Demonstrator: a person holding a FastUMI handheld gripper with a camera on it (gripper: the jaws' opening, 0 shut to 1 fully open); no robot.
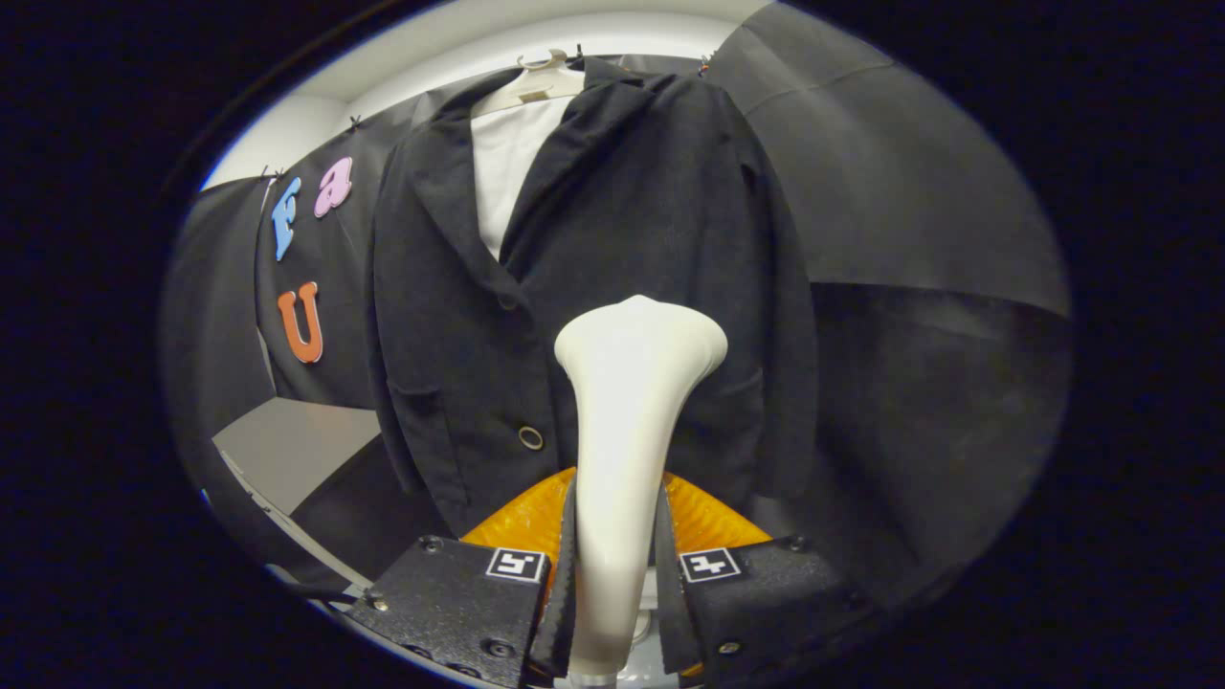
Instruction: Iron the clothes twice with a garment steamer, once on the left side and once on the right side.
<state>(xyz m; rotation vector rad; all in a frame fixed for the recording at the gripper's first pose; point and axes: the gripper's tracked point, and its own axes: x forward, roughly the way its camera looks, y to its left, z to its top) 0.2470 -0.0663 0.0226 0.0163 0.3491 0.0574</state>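
With the gripper (617,584) clamped on the steamer (627,421), its head facing the jacket (612,220), one slow, even stroke seems best.

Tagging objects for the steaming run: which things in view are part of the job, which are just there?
Job:
- garment steamer, clamped between the gripper fingers
- dark jacket hanging just ahead of the steamer head
- white hanger holding it

Just there:
- white shirt under the jacket
- grey table beside the jacket
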